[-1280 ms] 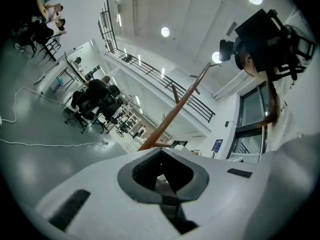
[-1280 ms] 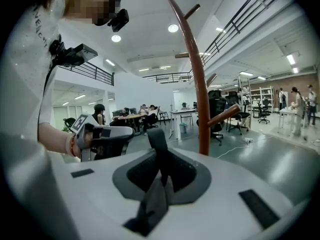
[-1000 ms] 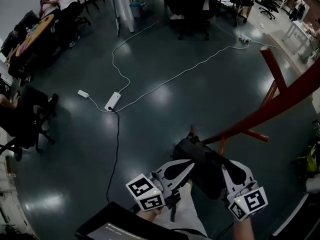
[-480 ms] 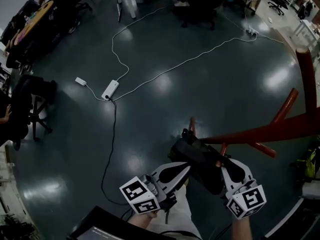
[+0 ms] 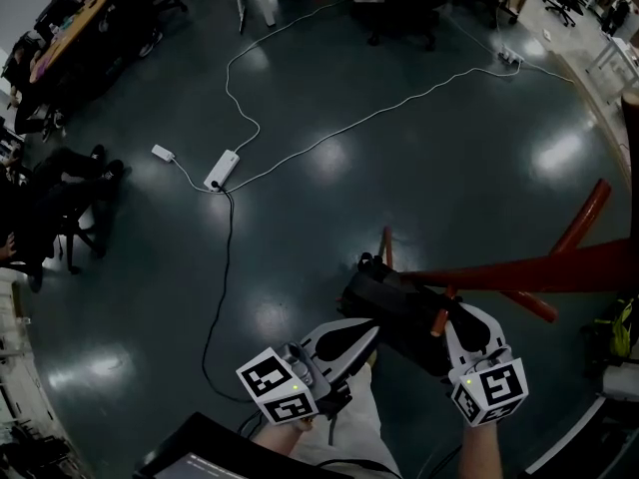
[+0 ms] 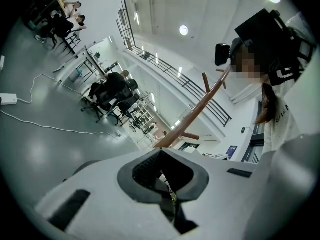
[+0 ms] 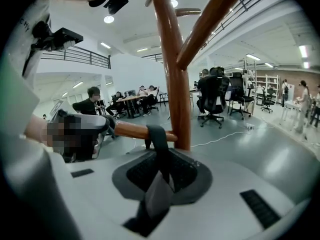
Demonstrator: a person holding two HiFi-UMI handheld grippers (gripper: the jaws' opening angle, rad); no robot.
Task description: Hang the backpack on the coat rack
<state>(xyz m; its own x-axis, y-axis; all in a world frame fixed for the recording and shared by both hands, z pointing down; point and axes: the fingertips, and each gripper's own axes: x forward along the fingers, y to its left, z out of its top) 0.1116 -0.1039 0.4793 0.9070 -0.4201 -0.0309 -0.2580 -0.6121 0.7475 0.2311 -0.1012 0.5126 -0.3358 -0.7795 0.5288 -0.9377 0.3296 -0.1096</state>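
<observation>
Right gripper view: your right gripper (image 7: 160, 173) clamped the strap (image 7: 158, 143) over the peg (image 7: 131, 130). Left gripper (image 6: 167, 183) pinched the backpack (image 5: 399, 314); next, release gently.

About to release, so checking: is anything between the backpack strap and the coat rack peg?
Nothing visible stands between. The strap of the backpack, pinched by the right gripper, already loops over the peg next to the rack's upright pole.
</observation>
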